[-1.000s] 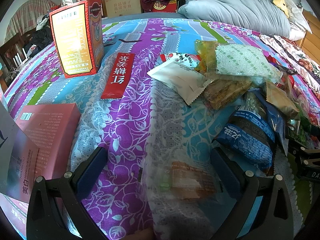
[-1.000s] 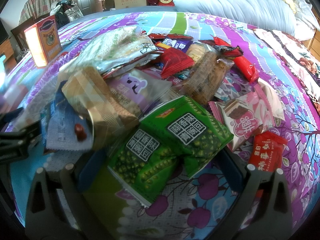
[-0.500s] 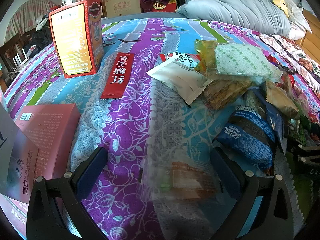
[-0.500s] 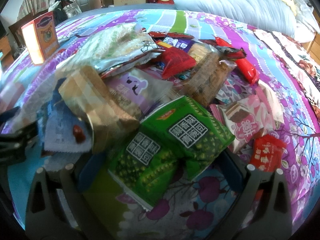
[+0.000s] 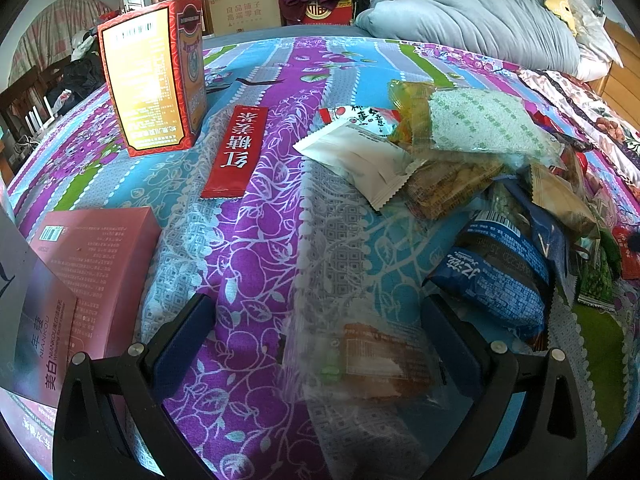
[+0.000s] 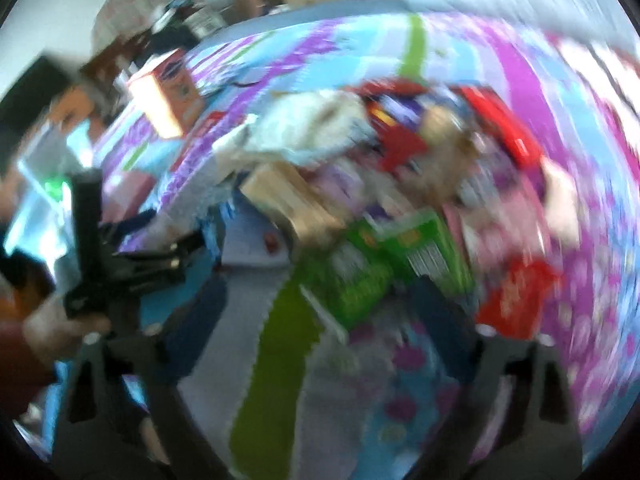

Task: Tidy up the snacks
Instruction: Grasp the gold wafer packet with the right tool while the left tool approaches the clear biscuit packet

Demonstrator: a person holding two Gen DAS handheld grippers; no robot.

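Right gripper closing on green pea packet, lower centre, blurred; pick under way. Next: firm pinch, lift clear of pile.

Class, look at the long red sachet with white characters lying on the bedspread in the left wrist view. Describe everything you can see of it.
The long red sachet is a narrow, flat, glossy packet, probably foil or plastic, with large white Chinese characters running down its length and crimped ends. It looks sealed. It lies flat on the purple and blue patterned bedspread, slightly slanted. It sits just beside the upright red and gold box and clear of the snack pile; only the bedspread touches it.
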